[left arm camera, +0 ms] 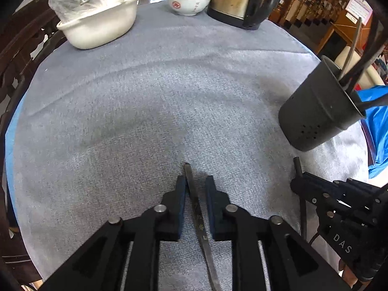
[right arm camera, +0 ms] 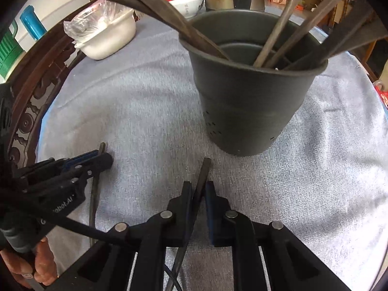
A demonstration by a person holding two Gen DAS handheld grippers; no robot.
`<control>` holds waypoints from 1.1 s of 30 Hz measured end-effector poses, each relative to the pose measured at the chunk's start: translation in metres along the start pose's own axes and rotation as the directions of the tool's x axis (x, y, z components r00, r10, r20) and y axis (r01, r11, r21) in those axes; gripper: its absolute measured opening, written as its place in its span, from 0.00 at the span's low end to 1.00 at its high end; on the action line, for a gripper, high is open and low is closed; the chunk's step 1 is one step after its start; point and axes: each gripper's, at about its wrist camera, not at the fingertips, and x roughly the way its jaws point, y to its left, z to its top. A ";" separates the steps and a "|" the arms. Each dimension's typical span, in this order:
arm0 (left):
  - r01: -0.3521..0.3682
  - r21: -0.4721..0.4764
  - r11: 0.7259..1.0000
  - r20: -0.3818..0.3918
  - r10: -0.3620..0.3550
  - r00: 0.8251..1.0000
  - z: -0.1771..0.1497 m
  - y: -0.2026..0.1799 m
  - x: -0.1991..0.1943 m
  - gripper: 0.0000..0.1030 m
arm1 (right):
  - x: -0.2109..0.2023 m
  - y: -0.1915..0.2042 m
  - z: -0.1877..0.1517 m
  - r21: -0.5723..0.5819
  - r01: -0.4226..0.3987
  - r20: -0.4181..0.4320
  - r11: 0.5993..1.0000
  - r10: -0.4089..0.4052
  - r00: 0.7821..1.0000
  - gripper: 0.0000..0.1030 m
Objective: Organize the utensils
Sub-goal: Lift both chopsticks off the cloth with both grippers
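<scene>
A thin dark metal chopstick [right arm camera: 202, 181] is pinched in the right gripper [right arm camera: 199, 191], just before the dark grey perforated plastic utensil holder [right arm camera: 252, 106]. A second dark chopstick [left arm camera: 192, 194] lies between the left gripper [left arm camera: 196, 189]'s narrow jaws; contact cannot be confirmed. The step in hand is judged loading; lifting and tipping into the holder is needed next.

My left wrist view looks low across the table; my right sits close before the utensil holder [right arm camera: 249, 92]; both share it.
</scene>
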 end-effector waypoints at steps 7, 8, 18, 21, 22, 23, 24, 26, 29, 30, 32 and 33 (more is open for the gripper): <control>0.003 0.028 1.000 0.010 -0.003 1.000 -0.001 -0.007 0.002 0.33 | 0.003 0.004 0.003 -0.017 0.012 -0.036 1.000 -0.013 0.999 0.15; 0.002 0.030 1.000 0.012 -0.003 1.000 -0.002 -0.008 0.002 0.34 | 0.003 0.004 0.003 -0.023 0.014 -0.036 1.000 -0.015 0.999 0.15; -0.007 0.041 0.999 0.022 0.007 1.000 -0.002 -0.012 0.004 0.36 | 0.006 0.026 -0.004 -0.154 0.062 0.020 0.986 -0.060 0.998 0.15; -0.011 0.045 0.999 0.026 0.010 1.000 -0.003 -0.012 0.004 0.36 | 0.005 0.025 -0.005 -0.148 0.051 0.030 0.988 -0.047 0.998 0.14; -0.013 0.045 0.999 0.027 0.012 1.000 -0.003 -0.012 0.005 0.36 | 0.005 0.025 -0.006 -0.141 0.045 0.031 0.989 -0.040 0.999 0.13; -0.014 0.045 0.999 0.027 0.013 1.000 -0.004 -0.012 0.004 0.36 | 0.005 0.023 -0.006 -0.131 0.036 0.032 0.991 -0.032 0.999 0.12; -0.015 0.045 0.999 0.027 0.014 1.000 -0.004 -0.012 0.003 0.36 | 0.003 0.021 -0.007 -0.122 0.019 0.035 0.992 -0.015 0.999 0.11; -0.018 0.044 0.999 0.026 0.017 1.000 -0.006 -0.013 0.002 0.36 | -0.003 0.021 -0.010 -0.117 -0.002 0.054 0.993 0.009 0.999 0.11; -0.026 0.039 0.999 0.022 0.026 0.999 -0.005 -0.012 0.001 0.31 | -0.014 0.021 -0.012 -0.118 -0.016 0.082 0.993 0.025 0.996 0.10; -0.029 0.034 0.999 0.021 0.028 0.999 -0.005 -0.010 0.001 0.29 | -0.019 0.019 -0.012 -0.115 -0.018 0.091 0.993 0.029 0.995 0.10; -0.020 0.009 1.000 0.013 0.019 1.000 -0.003 -0.004 0.000 0.15 | -0.027 0.015 -0.014 -0.108 -0.035 0.111 0.993 0.047 0.993 0.10; -0.002 -0.010 1.000 0.005 0.002 1.000 -0.003 0.000 0.000 0.12 | -0.031 0.014 -0.014 -0.105 -0.048 0.120 0.993 0.060 0.991 0.10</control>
